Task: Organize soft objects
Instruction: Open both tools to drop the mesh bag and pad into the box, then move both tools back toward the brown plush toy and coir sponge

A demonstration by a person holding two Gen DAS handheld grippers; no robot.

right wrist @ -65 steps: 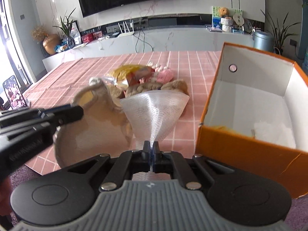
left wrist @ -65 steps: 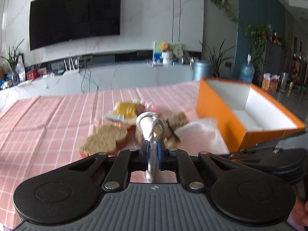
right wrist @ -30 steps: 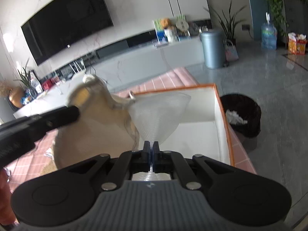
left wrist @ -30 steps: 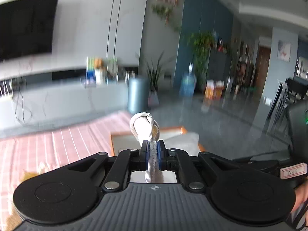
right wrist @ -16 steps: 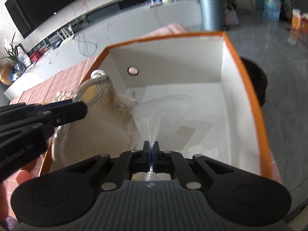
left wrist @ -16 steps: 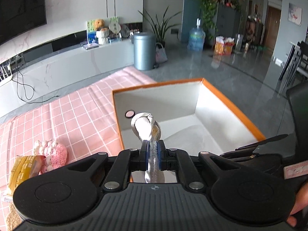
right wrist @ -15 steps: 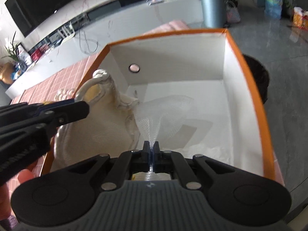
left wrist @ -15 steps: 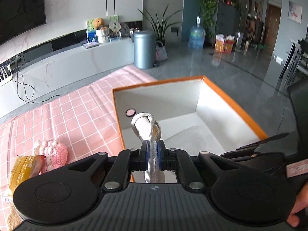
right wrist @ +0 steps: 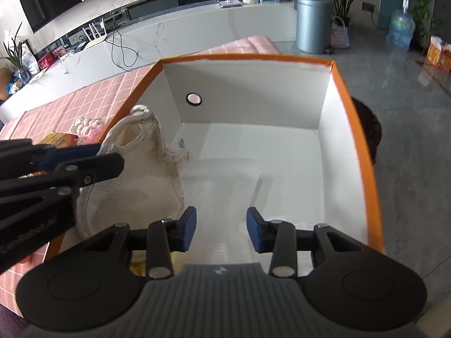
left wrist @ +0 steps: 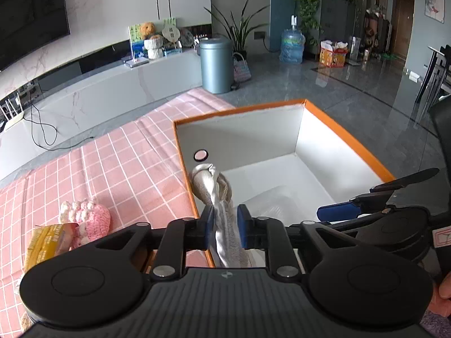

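An orange box [left wrist: 346, 140] with white walls stands open on the pink checked table. My left gripper [left wrist: 224, 222] hovers over its near left corner; its jaws are opening and the cream cloth bag's twisted strap [left wrist: 211, 183] still runs loosely between the blue pads. In the right wrist view the cream bag [right wrist: 132, 188] sags over the box's left wall [right wrist: 135, 93]. My right gripper [right wrist: 221, 225] is above the box floor, jaws opening, nothing pressed between them. The white mesh foam sheet [right wrist: 225, 186] lies beneath it inside the box.
A pink knitted toy [left wrist: 90, 217] and a yellow packet [left wrist: 45, 242] lie on the checked cloth [left wrist: 118, 163] left of the box. A black waste bin [right wrist: 370, 132] stands on the floor beside the box's right wall. The table's edge runs just beyond the box.
Both pairs of jaws have parted. The mesh sheet has dropped from the right gripper onto the box floor, and the cream bag has slumped lower against the left wall.
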